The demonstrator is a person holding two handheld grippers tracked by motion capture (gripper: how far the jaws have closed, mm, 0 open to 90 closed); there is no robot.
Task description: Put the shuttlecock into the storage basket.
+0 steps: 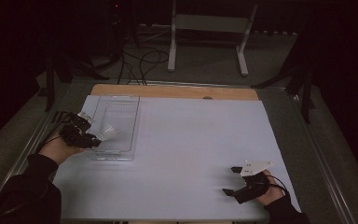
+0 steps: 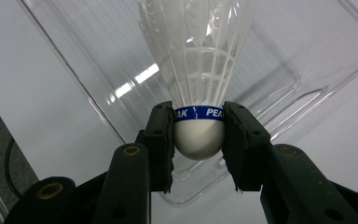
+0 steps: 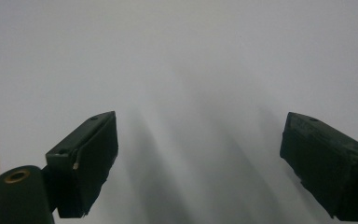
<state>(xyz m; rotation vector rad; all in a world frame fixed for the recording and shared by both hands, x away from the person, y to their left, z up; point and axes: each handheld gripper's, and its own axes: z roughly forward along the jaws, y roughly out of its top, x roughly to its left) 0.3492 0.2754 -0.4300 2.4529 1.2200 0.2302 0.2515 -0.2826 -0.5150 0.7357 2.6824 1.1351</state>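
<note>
Left gripper (image 2: 199, 140) has its jaws clamped on the white cork of a shuttlecock (image 2: 199, 84), right below the blue band, with the feather skirt pointing toward 12 o'clock in the left gripper view. From the high view the shuttlecock (image 1: 107, 133) hangs over the clear plastic tray (image 1: 121, 154), around 9 o'clock on the white table (image 1: 191, 154). Right gripper (image 1: 229, 180) sits at 4 o'clock, jaws spread wide, nothing between them.

Shuttlecock (image 2: 200, 60) feather tips cut off by top edge; clear tray (image 2: 307, 88) corners cropped.
</note>
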